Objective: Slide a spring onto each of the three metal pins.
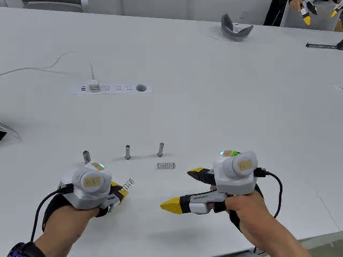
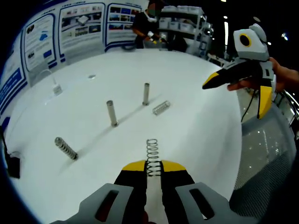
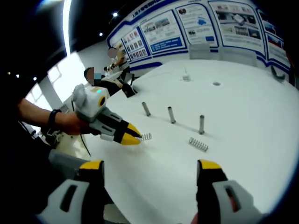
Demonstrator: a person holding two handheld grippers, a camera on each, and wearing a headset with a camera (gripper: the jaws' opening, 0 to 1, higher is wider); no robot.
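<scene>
Second spring (image 2: pixel 152 151) of three clamped in left gripper (image 2: pixel 149 166), short of middle pin (image 2: pixel 112 113) (sleeved end pin (image 2: pixel 65 148) apparently done). On table (image 2: pixel 201 140), loose spring (image 2: pixel 160 108) beside bare end pin (image 2: pixel 146 94). Right gripper (image 3: pixel 149 168) jaws apart, empty. Next: align coil over pin tip, lower.

No text comes through legibly. The wall posters (image 2: pixel 79 25) carry blue headings and printed blocks, but every line is too small and blurred to read.
</scene>
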